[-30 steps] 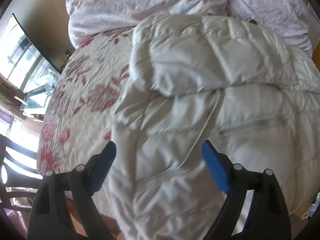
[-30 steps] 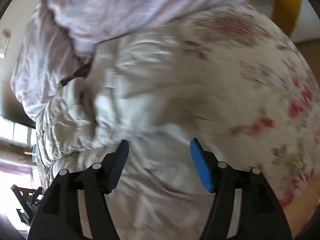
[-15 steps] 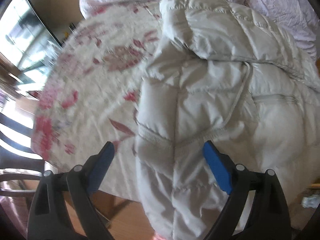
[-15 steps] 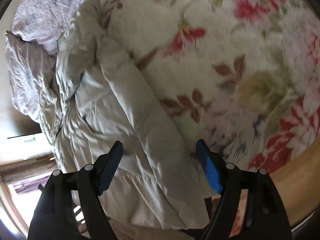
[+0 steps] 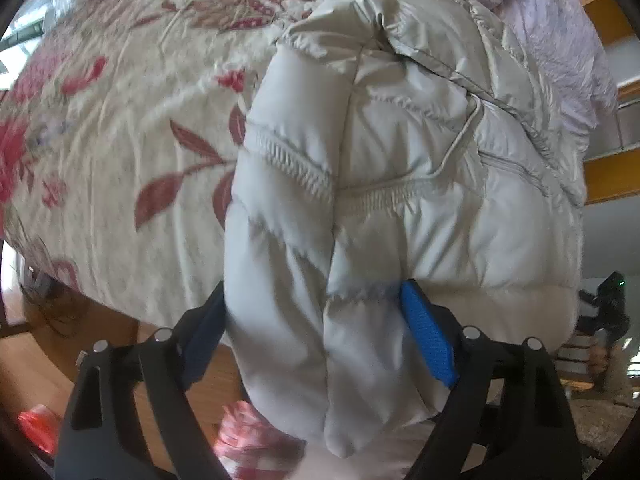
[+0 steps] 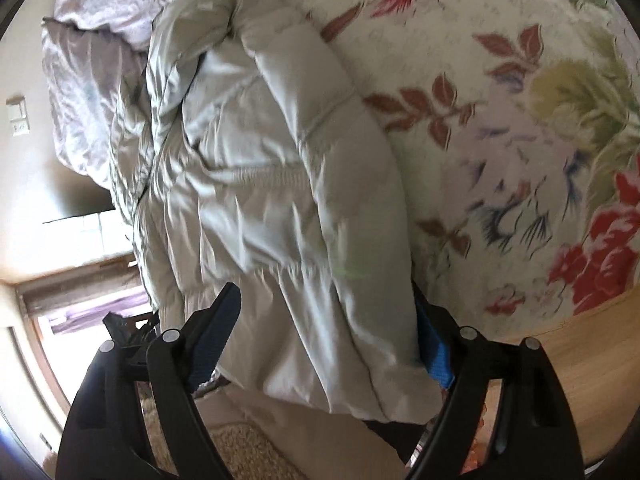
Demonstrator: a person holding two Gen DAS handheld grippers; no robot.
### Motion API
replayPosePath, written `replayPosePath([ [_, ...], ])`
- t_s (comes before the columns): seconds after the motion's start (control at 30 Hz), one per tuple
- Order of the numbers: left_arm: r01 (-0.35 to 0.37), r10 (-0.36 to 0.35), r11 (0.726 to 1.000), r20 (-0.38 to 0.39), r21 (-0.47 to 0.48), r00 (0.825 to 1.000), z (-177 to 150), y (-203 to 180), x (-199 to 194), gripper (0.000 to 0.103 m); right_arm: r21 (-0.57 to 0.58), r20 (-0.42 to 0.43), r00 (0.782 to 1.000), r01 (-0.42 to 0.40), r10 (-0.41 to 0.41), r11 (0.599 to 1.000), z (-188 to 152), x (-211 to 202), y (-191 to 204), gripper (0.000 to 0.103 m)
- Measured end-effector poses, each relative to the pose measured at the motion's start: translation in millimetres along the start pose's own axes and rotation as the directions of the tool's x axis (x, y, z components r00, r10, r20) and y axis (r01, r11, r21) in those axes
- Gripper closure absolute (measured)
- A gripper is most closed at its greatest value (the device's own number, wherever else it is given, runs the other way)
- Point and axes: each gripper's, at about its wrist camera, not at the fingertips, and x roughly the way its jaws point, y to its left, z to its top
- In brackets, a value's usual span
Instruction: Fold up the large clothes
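The puffy cream-white quilted jacket (image 5: pixel 400 152) lies crumpled on the flowered bed cover (image 5: pixel 120 120), its bulk bunched toward twelve o'clock against the pale lilac bedding (image 6: pixel 92 40). Stitched seams split it into padded panels, and a thin drawstring cord (image 5: pixel 460 140) trails across them. Its lower edge hangs over the bed's edge at six o'clock. In the right wrist view, one long padded fold (image 6: pixel 320 140) runs from twelve down to six o'clock.

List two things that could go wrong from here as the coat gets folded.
1. The puffy coat fills both tongs, whose jaws stand wide; slick padding may slip out.
2. Its hem hangs past the bed edge, so a lost grip could drop it to the floor.
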Motion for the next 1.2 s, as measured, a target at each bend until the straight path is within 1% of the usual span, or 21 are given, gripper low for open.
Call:
replayPosePath([
  [0.1,0.022,-0.022,1.0,-0.002,-0.001,1.0,-8,1,-2,0.019,-0.007,-0.017,1.0,0.0,0.0,1.0,-7,2,-3,0.022],
  [0.2,0.051,-0.051,0.999,-0.007,-0.006,0.999,-14,3,-3,0.02,-0.007,-0.04,0.999,-0.023,0.023,1.0,-12,3,-5,0.022],
  [0.3,0.091,-0.092,0.995,-0.008,-0.027,0.996,-15,4,-5,0.026,-0.008,-0.063,0.997,-0.047,0.046,0.999,-18,8,-5,0.022],
  [0.37,0.122,-0.122,0.992,-0.005,-0.04,0.992,-22,4,-6,0.031,-0.014,-0.074,0.996,-0.057,0.056,0.998,-22,12,-4,0.026],
  [0.4,0.133,-0.133,0.99,-0.005,-0.042,0.991,-19,6,-8,0.033,-0.019,-0.079,0.995,-0.058,0.057,0.998,-23,16,0,0.027],
  [0.47,0.155,-0.156,0.987,-0.004,-0.052,0.988,-22,6,-10,0.037,-0.029,-0.075,0.995,-0.068,0.066,0.997,-27,18,1,0.039],
  [0.53,0.169,-0.169,0.984,-0.001,-0.059,0.986,-24,8,-11,0.042,-0.013,-0.08,0.993,-0.089,0.088,0.996,-29,23,1,0.061],
  [0.6,0.18,-0.18,0.982,0.003,-0.066,0.984,-26,11,-15,0.048,-0.023,-0.069,0.994,-0.091,0.089,0.996,-32,26,6,0.072],
  [0.63,0.183,-0.183,0.981,0.008,-0.067,0.983,-26,11,-17,0.057,-0.026,-0.058,0.994,-0.095,0.093,0.995,-31,31,11,0.077],
  [0.67,0.19,-0.189,0.98,0.018,-0.068,0.982,-27,13,-21,0.066,-0.037,-0.039,0.994,-0.103,0.101,0.994,-31,29,15,0.079],
  [0.77,0.205,-0.202,0.977,0.052,-0.062,0.978,-25,14,-34,0.081,-0.094,0.009,0.995,-0.098,0.099,0.991,-31,21,32,0.083],
  [0.87,0.216,-0.211,0.976,0.104,-0.04,0.972,-16,8,-54,0.086,-0.156,0.079,0.992,-0.082,0.095,0.984,-28,6,48,0.086],
  [0.97,0.225,-0.22,0.974,0.156,-0.015,0.963,-3,1,-71,0.088,-0.203,0.173,0.979,-0.067,0.103,0.977,-19,-12,65,0.087],
  [1.03,0.239,-0.236,0.971,0.204,0.007,0.95,10,-5,-86,0.088,-0.225,0.242,0.965,-0.044,0.1,0.973,-11,-20,83,0.087],
  [1.13,0.241,-0.244,0.97,0.262,0.045,0.934,32,-16,-104,0.088,-0.256,0.32,0.944,0.0,0.084,0.967,0,-31,104,0.087],
  [1.2,0.237,-0.244,0.97,0.295,0.062,0.924,51,-30,-112,0.088,-0.274,0.38,0.921,0.026,0.083,0.961,12,-39,123,0.087],
])
